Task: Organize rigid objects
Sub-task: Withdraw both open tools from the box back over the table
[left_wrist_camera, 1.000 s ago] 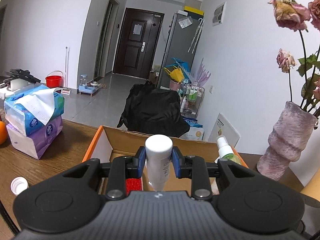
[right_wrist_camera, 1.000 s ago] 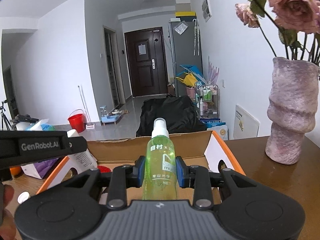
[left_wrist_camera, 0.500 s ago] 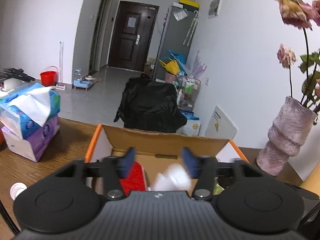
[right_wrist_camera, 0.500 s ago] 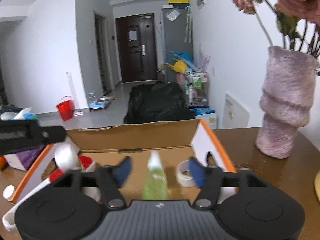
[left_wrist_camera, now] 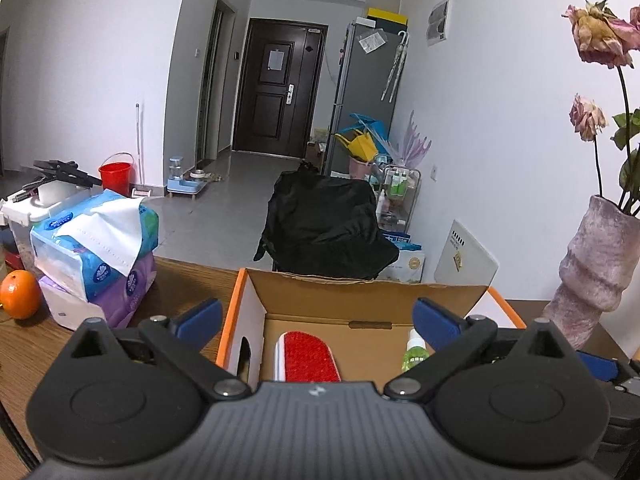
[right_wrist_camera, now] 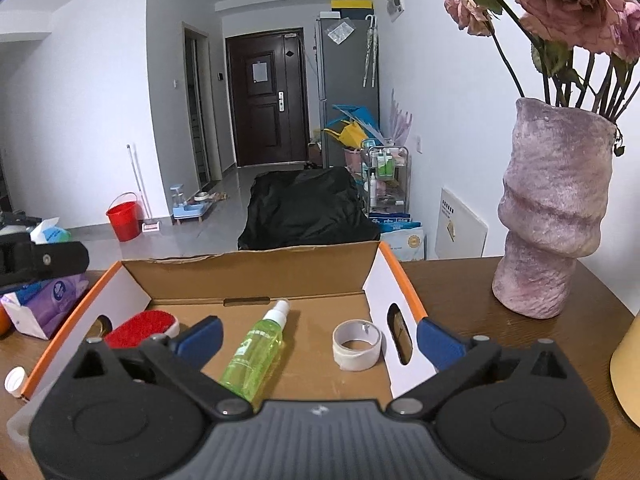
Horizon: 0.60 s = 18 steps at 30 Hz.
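Both grippers hover over the near edge of an open cardboard box with orange-trimmed flaps, sitting on a brown wooden table. Right gripper: jaws have just been opening and now stand spread wide, gripping nothing. The green spray bottle lies on its side on the box floor, white nozzle pointing toward the far wall; it sits below and between the blue fingers, nearer the left-hand one, clear of both pads. A roll of white tape lies flat just beside it toward the right finger, also untouched. A red brush rests at the box's left end. Left gripper: jaws likewise just opened, spread wide, nothing between the pads. In its view the red brush lies on the box floor between the fingers, below them, and the green bottle's top shows near the right finger; the white bottle is not visible here. Outside the box: stacked tissue packs and an orange to the left, a white cap by the left flap, and a mauve vase with dried roses to the right.
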### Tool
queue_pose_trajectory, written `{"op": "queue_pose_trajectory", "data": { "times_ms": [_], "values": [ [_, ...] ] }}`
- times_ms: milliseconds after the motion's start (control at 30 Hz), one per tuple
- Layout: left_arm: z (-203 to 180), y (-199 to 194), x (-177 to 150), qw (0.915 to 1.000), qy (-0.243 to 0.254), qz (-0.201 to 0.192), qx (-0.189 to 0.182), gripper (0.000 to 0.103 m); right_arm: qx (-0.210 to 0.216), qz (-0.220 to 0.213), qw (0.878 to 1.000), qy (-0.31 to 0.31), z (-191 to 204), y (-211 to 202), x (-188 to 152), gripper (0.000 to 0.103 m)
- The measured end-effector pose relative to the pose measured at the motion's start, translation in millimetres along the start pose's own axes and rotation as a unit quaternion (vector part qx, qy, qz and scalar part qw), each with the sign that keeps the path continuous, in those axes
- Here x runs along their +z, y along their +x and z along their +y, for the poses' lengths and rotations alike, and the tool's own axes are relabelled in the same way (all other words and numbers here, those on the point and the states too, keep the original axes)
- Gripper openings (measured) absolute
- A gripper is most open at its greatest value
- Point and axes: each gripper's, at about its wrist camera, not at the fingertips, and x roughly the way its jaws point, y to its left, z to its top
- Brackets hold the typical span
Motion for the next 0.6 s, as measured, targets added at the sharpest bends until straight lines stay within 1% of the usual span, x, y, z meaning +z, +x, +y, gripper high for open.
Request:
{"op": "queue_pose_trajectory", "data": {
  "times_ms": [200, 400, 600],
  "values": [
    [-1.8, -11.0, -3.0, 0.9998, 0.017, -0.007, 0.004, 0.103, 0.005, -0.009, 1.0, -0.008, 0.3, -12.5, -1.7, 0.103],
    [-2.1, -31.5, -8.5, 0.9992, 0.027, -0.028, 0.006, 0.103, 0.008, -0.034, 0.999, -0.02, 0.8, -35.6, -4.9, 0.103],
    [1.6, -53.5, -17.5, 0.9989, 0.031, -0.036, 0.003, 0.103, 0.009, -0.048, 0.998, -0.033, -1.9, -60.2, -14.9, 0.103]
  ]
}}
